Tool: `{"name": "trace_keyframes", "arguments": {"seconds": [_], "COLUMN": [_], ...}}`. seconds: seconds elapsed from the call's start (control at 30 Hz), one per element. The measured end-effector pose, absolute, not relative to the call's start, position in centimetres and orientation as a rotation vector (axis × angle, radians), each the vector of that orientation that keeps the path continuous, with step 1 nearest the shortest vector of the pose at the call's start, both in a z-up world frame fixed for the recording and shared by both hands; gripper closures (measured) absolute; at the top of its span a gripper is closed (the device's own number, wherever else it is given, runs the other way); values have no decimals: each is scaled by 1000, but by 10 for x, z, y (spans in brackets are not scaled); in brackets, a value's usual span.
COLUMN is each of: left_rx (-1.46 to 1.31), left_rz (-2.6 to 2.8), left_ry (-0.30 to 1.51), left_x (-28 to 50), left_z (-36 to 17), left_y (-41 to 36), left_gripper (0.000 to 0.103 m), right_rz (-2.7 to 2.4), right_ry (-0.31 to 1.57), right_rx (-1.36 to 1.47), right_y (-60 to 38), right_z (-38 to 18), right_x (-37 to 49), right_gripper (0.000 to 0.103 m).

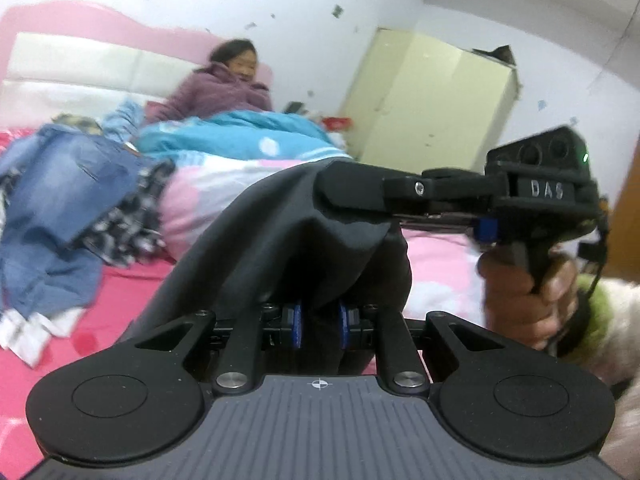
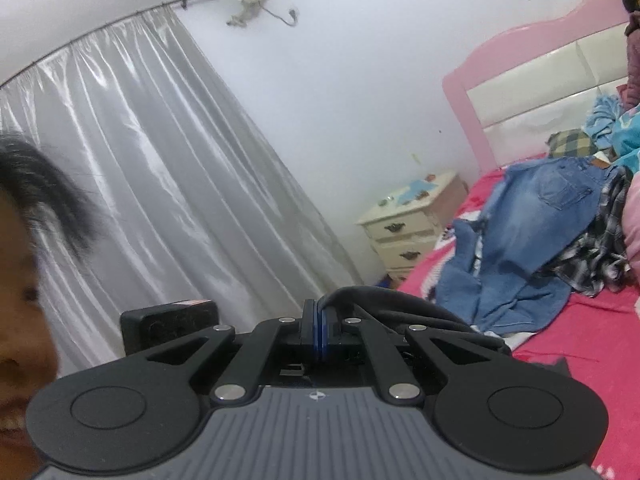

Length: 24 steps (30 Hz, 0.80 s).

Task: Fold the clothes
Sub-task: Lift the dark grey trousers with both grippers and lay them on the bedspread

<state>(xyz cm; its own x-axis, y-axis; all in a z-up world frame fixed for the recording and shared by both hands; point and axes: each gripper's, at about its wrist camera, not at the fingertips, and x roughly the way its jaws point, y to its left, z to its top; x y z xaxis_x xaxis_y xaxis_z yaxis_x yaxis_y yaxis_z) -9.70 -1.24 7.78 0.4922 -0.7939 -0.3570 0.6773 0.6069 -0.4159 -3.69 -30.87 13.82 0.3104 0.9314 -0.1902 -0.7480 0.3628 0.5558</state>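
A: The left hand-held gripper point(image 1: 320, 322) is nipped narrow on a bunch of the black garment point(image 1: 288, 240), and the right hand-held gripper point(image 1: 344, 192) is clamped tight on another part of its edge. The cloth hangs between them above the bed point(image 1: 120, 320).

B: So the step looks like lifting it to spread it out. Best to draw the two grips apart until the edge runs straight, then lay it flat on the bare pink sheet.

A: What lies around it, left to right?

B: A heap of jeans point(image 1: 60, 200) and a checked shirt point(image 1: 128, 232) on the left, then a blue and pink quilt point(image 1: 240, 152) with a person sitting behind it, and a pale wardrobe point(image 1: 432, 100) on the right.

A: The heap and quilt crowd the bed, so the clear strip nearby is likely the only laying room.
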Motion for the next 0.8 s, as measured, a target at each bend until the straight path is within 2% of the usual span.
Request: {"name": "trace_keyframes", "arguments": {"seconds": [0.17,0.2,0.27,0.33,0.4,0.5,0.57,0.63,0.67,0.8], "left_rx": [-220,-203,-160,-107,-80,-170,-212,-201,-188,-133], "left_rz": [-826,-783,-668,-539,-429,-350,-355,-388,-412,-542], "left_ry": [596,624,711,796,879,976,1008,1014,1013,1004], "left_x": [-92,-88,-69,-50,-33,-18,-14,-13,-14,-18], "left_z": [67,57,25,-10,-45,-86,-101,-104,-103,-96], "left_y": [-6,-3,1,6,14,31,36,32,28,-3], "left_gripper": [83,81,69,63,62,62,60,50,48,39], "right_rz": [1129,1117,1066,972,865,721,718,714,708,623], "right_ry": [553,578,681,836,1005,1125,1120,1080,1054,1043], "right_rx": [408,403,353,272,214,204,317,407,440,476], "right_y": [-291,-284,-265,-242,-226,-232,-259,-289,-304,-347], "right_z": [116,104,69,22,-24,-68,-69,-61,-56,-56], "right_x": [-27,-19,2,29,55,75,78,72,68,53], "right_gripper": [100,100,97,88,61,61,60,56,53,52]}}
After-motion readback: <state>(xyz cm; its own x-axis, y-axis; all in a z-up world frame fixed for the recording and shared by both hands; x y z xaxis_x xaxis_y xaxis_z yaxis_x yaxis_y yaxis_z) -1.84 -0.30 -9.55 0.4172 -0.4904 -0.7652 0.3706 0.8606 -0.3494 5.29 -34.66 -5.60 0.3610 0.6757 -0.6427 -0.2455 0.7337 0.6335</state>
